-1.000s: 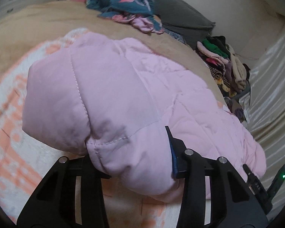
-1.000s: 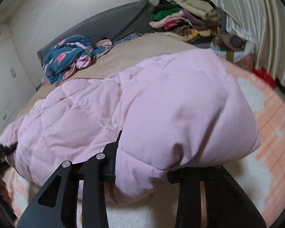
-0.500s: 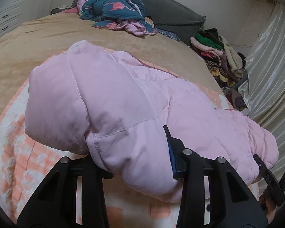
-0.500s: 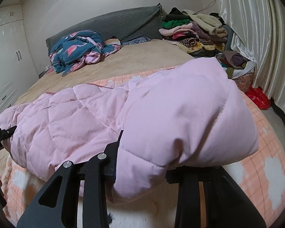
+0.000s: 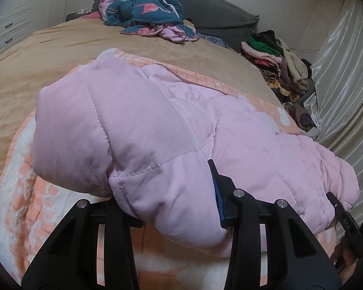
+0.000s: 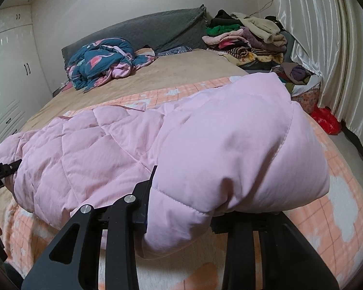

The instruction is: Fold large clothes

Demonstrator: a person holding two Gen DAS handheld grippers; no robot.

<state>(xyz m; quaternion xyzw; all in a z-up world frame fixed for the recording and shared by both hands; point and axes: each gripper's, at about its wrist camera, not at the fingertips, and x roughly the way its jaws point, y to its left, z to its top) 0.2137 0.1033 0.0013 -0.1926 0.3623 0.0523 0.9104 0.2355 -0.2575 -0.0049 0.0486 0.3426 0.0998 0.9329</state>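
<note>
A large pink quilted jacket point(image 5: 157, 130) is held up above the bed, stretched between both grippers; it also fills the right wrist view point(image 6: 205, 140). My left gripper point(image 5: 167, 200) is shut on one end of it, thick padding bulging between its fingers. My right gripper point(image 6: 181, 207) is shut on the other end. The far end of the jacket in each view reaches the other gripper: the right one shows at the left wrist view's right edge point(image 5: 346, 220), the left one at the right wrist view's left edge point(image 6: 2, 169).
An orange-and-white blanket point(image 6: 338, 207) lies under the jacket on a tan bedspread point(image 6: 176, 72). A crumpled blue flamingo-print quilt point(image 6: 99, 60) and a grey pillow point(image 6: 157, 31) lie at the headboard. A clothes pile point(image 6: 249, 41), curtain point(image 6: 326, 48) and red bag point(image 6: 326, 120) are at the right.
Both grippers have lifted and drawn back with the jacket, so more of the bed, pillow and wall show. Their hold on the jacket is unchanged.
</note>
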